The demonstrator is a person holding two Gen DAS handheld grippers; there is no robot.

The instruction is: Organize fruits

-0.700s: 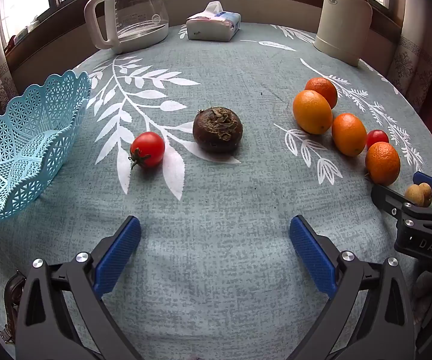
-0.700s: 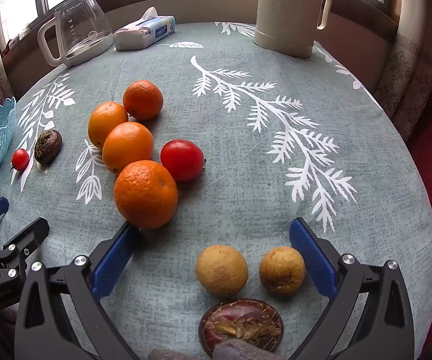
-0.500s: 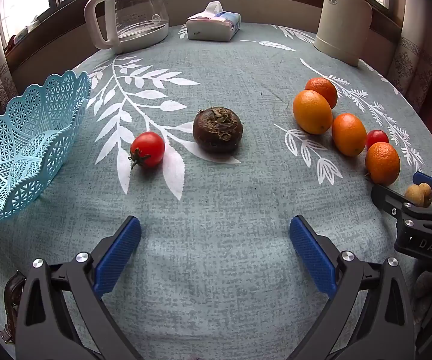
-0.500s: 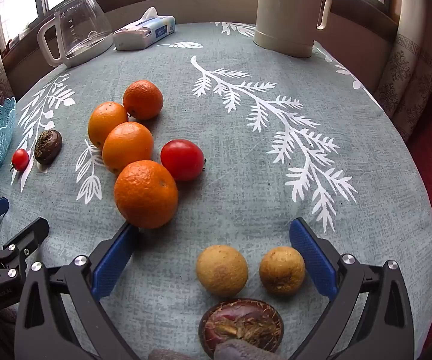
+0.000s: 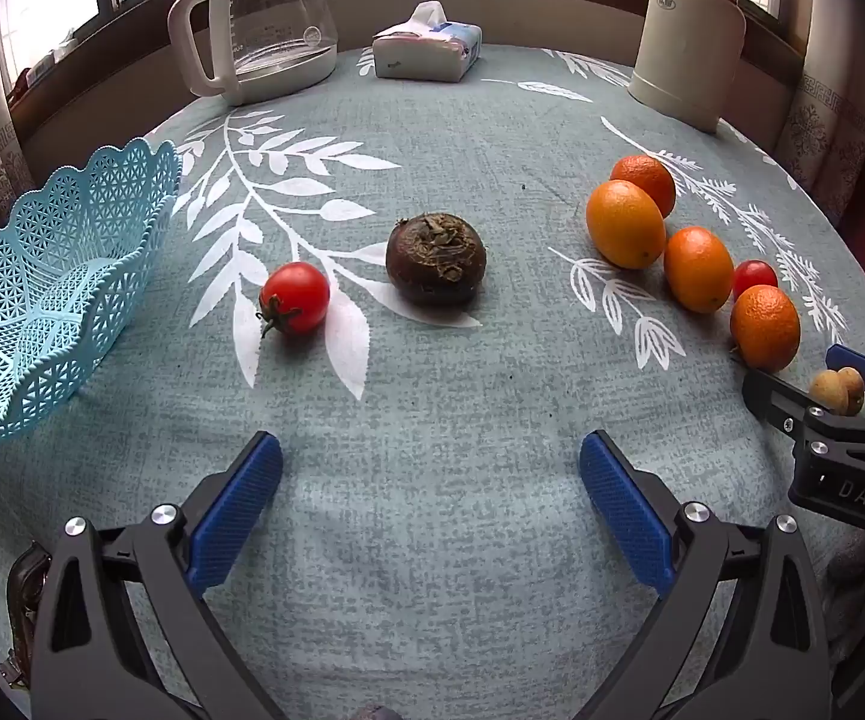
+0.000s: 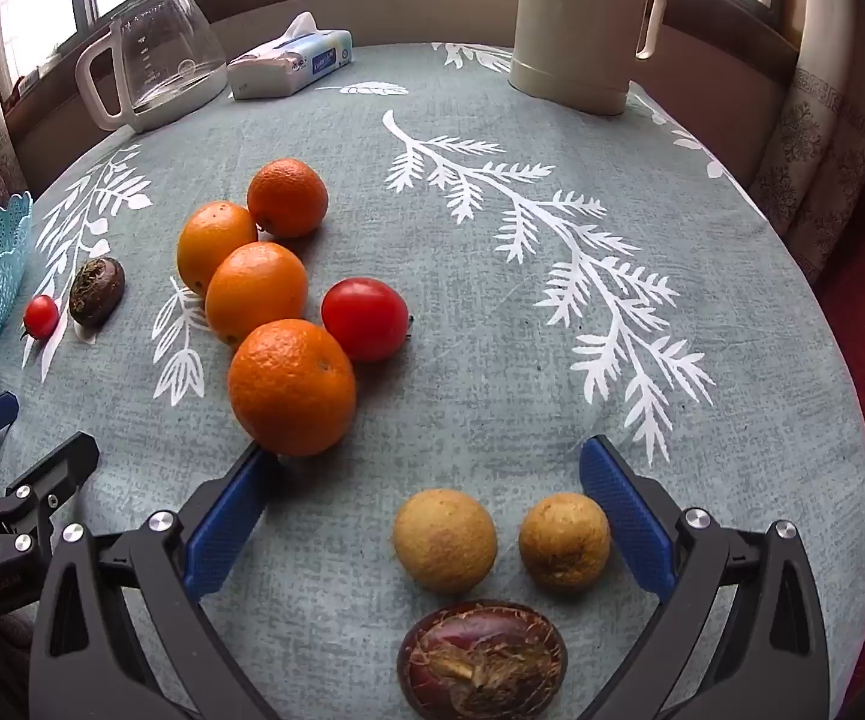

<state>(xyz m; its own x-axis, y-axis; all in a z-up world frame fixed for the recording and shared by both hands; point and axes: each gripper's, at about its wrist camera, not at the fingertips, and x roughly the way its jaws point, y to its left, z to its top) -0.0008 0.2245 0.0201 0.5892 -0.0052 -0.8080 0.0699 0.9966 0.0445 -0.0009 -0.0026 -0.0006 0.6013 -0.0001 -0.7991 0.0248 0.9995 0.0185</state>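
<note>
Tabletop (image 5: 432,540), round, grey-green cloth with white leaf print.

Left gripper (image 5: 431,483): jaws spread wide, empty, low over near edge of tabletop. Blue pads (image 5: 234,507) clear of all fruit.

Right gripper (image 6: 431,483): jaws spread wide, gripping nothing; two small tan fruits (image 6: 444,540) lying on cloth between the fingers, the right-hand one just beside right pad. Halved dark fruit (image 6: 481,657) nearer the camera, cut face up. Left pad tip close against nearest orange (image 6: 291,387); contact not certain.

Oranges, four, in a loose line toward right side of tabletop: nearest as above, then (image 6: 255,294), (image 6: 216,246), (image 6: 287,197), neighbours touching or nearly so. Larger red tomato (image 6: 365,319) just beside nearest orange.

Dark brown round fruit (image 5: 436,258), near tabletop centre, stem scar up. Small red tomato (image 5: 294,298) just beside it, toward left edge, stalk attached.

Blue lattice basket (image 5: 42,312), scalloped rim, at left edge, overhanging slightly; nothing visible inside.

Far edge, left to right: glass kettle (image 5: 258,24), tissue pack (image 5: 428,48), cream thermos jug (image 5: 693,36).
</note>
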